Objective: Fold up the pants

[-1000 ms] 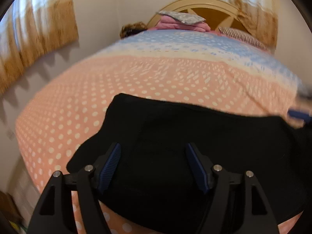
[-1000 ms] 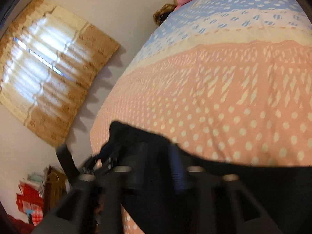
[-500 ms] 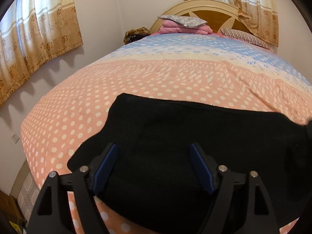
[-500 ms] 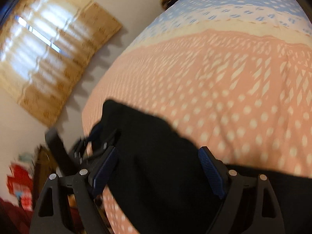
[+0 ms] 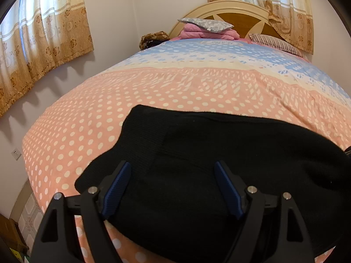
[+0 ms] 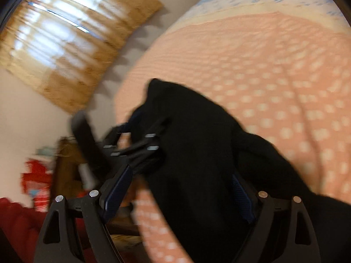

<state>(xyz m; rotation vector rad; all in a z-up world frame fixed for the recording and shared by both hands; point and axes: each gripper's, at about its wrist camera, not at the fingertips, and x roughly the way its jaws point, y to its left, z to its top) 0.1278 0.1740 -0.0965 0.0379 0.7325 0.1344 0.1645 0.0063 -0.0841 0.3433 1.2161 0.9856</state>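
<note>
Black pants (image 5: 219, 153) lie folded on the near end of a bed with a pink dotted cover (image 5: 175, 87). My left gripper (image 5: 173, 188) is open just above the pants' near part, its blue pads (image 5: 118, 184) on either side of the cloth. My right gripper (image 6: 177, 188) is open over the same pants (image 6: 197, 153), at their left end, in a blurred view. The left gripper (image 6: 140, 142) shows there, by the pants' edge.
Pillows and a pink folded blanket (image 5: 206, 30) lie at the wooden headboard (image 5: 239, 11). Curtains (image 5: 43, 43) hang on the left wall. The bed's left edge drops to the floor (image 5: 26, 214). Red items (image 6: 35, 179) stand beside the bed.
My right gripper has swung left along the pants toward the left gripper, and its view has blurred. The left gripper has stayed open over the pants, nearly still.
</note>
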